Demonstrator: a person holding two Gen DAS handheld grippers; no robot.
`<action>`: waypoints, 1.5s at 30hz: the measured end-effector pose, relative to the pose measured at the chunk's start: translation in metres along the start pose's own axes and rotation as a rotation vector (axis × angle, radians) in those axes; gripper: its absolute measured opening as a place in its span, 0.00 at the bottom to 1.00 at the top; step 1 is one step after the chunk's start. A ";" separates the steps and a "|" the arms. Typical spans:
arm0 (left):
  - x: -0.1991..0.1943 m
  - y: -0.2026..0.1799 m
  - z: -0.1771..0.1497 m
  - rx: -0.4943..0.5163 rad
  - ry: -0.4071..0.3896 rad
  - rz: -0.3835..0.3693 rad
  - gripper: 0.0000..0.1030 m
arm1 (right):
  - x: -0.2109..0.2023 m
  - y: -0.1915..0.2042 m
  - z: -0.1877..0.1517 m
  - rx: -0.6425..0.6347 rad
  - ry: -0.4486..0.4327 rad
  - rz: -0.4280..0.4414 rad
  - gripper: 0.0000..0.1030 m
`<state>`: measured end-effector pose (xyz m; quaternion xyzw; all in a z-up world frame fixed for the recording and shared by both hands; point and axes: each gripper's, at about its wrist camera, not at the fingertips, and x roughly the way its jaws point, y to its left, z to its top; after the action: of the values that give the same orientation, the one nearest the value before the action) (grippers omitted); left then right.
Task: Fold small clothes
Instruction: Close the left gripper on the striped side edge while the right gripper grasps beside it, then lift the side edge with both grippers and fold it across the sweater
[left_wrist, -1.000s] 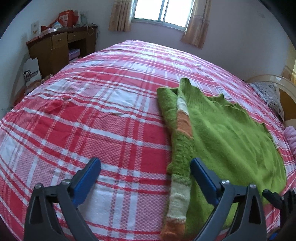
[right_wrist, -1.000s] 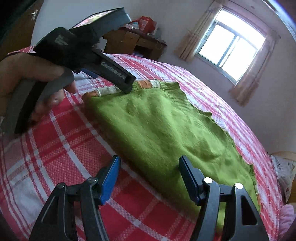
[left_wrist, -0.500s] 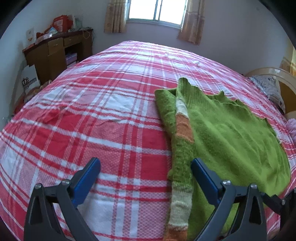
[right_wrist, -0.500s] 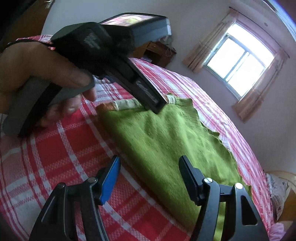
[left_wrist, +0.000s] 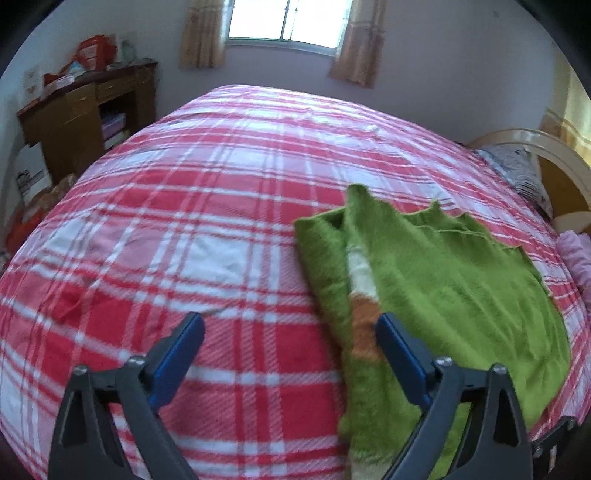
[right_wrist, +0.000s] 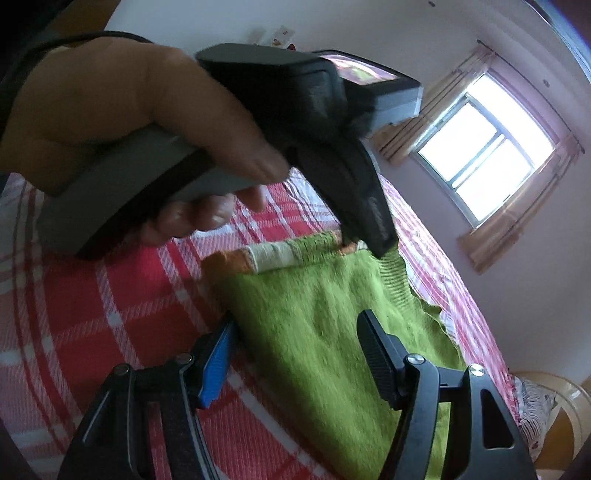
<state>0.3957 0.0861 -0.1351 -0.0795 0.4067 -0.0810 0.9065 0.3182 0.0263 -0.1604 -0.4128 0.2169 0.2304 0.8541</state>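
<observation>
A green knitted sweater (left_wrist: 443, 280) lies flat on the red plaid bed (left_wrist: 184, 229), with an orange and cream striped sleeve folded along its left edge. My left gripper (left_wrist: 290, 341) is open and empty, held above the bed by the sweater's left edge. My right gripper (right_wrist: 295, 350) is open and empty over the sweater (right_wrist: 332, 314) near its front edge. In the right wrist view the person's hand holds the left gripper (right_wrist: 380, 251) close above the striped sleeve (right_wrist: 273, 254).
A dark wooden desk (left_wrist: 85, 118) with clutter stands at the left wall. A window with curtains (left_wrist: 284, 22) is at the far wall. A headboard and pillow (left_wrist: 517, 166) are at the right, with pink cloth (left_wrist: 576, 254) at the bed's right edge.
The left gripper has moved forward along the sweater's sleeve edge and now fills more of the right wrist view. The right gripper has moved closer over the sweater. Both stay open.
</observation>
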 end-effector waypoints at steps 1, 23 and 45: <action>0.002 -0.001 0.003 0.001 0.003 -0.026 0.83 | 0.001 0.000 0.001 0.002 0.001 0.000 0.64; 0.041 -0.015 0.035 -0.071 0.139 -0.273 0.12 | -0.011 -0.004 0.007 0.052 0.011 0.159 0.07; 0.002 -0.066 0.068 -0.193 0.058 -0.366 0.11 | -0.064 -0.107 -0.049 0.489 -0.095 0.254 0.06</action>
<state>0.4431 0.0262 -0.0781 -0.2363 0.4175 -0.2071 0.8526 0.3189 -0.0859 -0.0873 -0.1527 0.2760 0.2954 0.9018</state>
